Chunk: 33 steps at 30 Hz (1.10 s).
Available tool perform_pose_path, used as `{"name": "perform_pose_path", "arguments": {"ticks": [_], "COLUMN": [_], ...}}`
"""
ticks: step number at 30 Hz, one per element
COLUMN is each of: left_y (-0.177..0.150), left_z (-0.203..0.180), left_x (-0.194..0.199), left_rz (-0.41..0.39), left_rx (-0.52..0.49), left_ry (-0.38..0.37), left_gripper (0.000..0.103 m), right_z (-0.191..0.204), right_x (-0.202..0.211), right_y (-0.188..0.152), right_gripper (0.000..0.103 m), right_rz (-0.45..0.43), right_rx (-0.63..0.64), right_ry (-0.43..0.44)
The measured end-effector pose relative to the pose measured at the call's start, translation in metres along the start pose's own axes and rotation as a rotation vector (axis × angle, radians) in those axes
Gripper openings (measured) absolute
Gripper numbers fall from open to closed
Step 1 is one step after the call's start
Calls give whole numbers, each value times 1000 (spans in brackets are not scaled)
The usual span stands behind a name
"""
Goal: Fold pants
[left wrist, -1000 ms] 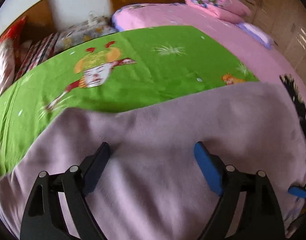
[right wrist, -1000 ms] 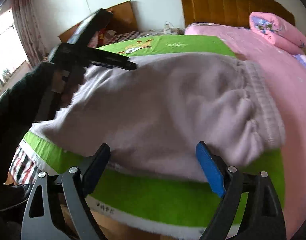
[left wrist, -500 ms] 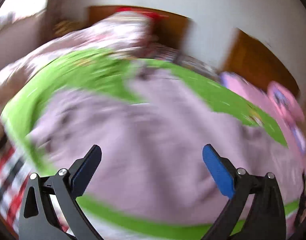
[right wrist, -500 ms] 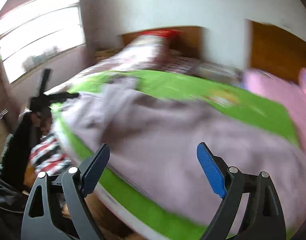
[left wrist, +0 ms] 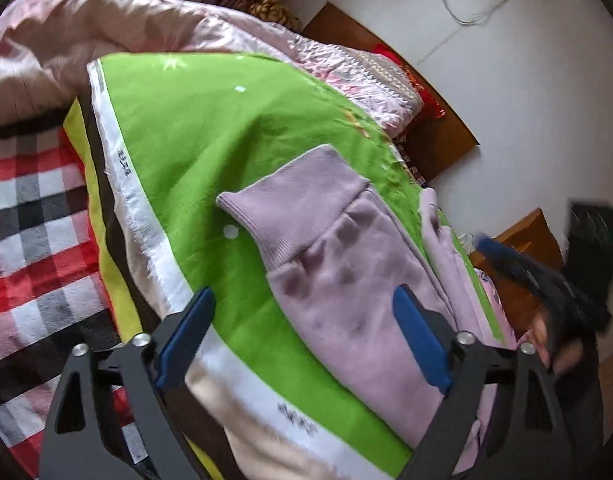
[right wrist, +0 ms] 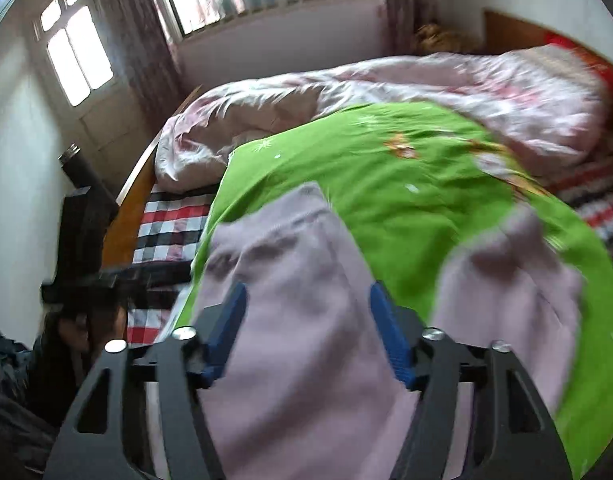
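Lilac pants (left wrist: 338,272) on green blanket (left wrist: 210,148), both grippers open

My left gripper (left wrist: 302,336) has its jaws spread wide, blue pads facing each other with nothing pinched between them; it hangs above the near leg of the pants (left wrist: 338,280), tilted so the view rolls to one side. My right gripper (right wrist: 308,332) also has its jaws parted, a little narrower, one pad on either side of a pant leg, and I cannot tell whether they touch the cloth. From the left wrist view I see the right gripper blurred beyond the pants, with my right hand (left wrist: 554,344) wrapped around its handle. From the right wrist view, the left gripper sits blurred left of the pants.
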<state>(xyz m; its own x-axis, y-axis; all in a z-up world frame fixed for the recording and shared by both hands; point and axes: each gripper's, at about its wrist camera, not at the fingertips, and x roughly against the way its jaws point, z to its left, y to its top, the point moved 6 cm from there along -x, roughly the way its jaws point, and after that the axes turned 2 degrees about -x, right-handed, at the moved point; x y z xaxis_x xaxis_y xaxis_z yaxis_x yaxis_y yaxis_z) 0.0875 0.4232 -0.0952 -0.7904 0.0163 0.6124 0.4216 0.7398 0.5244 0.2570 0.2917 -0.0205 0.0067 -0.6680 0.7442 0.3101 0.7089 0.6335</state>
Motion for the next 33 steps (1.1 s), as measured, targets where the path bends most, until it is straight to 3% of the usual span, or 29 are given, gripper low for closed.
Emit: {"name": "perform_pose_path", "arguments": {"ticks": [6,10,11,12,13,14,15,16,18,21,24,27,28,30,31,32,33], "left_y": [22,31,32,33,32,33,34,34,42,57,65,55,50,42,42,43,45], "left_z": [9,13,14,14,15,15,14,12,4,-16,-22,0,9,21,21,21,20], "left_x": [-32,-48,-51,-53,-53,-52,-50,-46,-30,-6,-2,-29,-40,-51,-49,-44,-34], "left_rz": [13,21,26,32,30,25,23,20,-11,-92,-109,-37,-9,3,-7,-17,-40], "left_rx": [47,47,42,38,29,-1,-18,-19,-35,-110,-148,-105,-88,-68,-73,-77,-83], "left_ry": [-17,-13,-10,-8,11,59,58,56,54,68,111,172,195,190,190,204,254], "left_gripper": [82,82,82,81,61,49,22,8,5,5,5,6,11,14,22,31,56], "right_z": [-9,-8,-9,-9,-9,-9,-6,-5,5,16,15,8,5,1,0,-2,-3], "right_x": [-87,-116,-119,-118,-117,-116,-111,-109,-96,-75,-72,-102,-118,-139,-139,-135,-130], "right_y": [46,44,41,41,40,40,40,42,49,70,83,78,71,60,61,64,66], "right_gripper": [46,44,41,31,25,17,16,15,14,14,14,14,14,17,18,26,48], "right_rz": [135,215,209,199,189,175,156,146,105,36,18,78,119,172,159,157,158], "right_rx": [70,104,110,106,102,112,133,142,174,207,215,186,181,175,164,134,112], "right_ry": [126,159,164,169,169,157,136,119,86,56,25,2,-18,-59,-61,-60,-58]}}
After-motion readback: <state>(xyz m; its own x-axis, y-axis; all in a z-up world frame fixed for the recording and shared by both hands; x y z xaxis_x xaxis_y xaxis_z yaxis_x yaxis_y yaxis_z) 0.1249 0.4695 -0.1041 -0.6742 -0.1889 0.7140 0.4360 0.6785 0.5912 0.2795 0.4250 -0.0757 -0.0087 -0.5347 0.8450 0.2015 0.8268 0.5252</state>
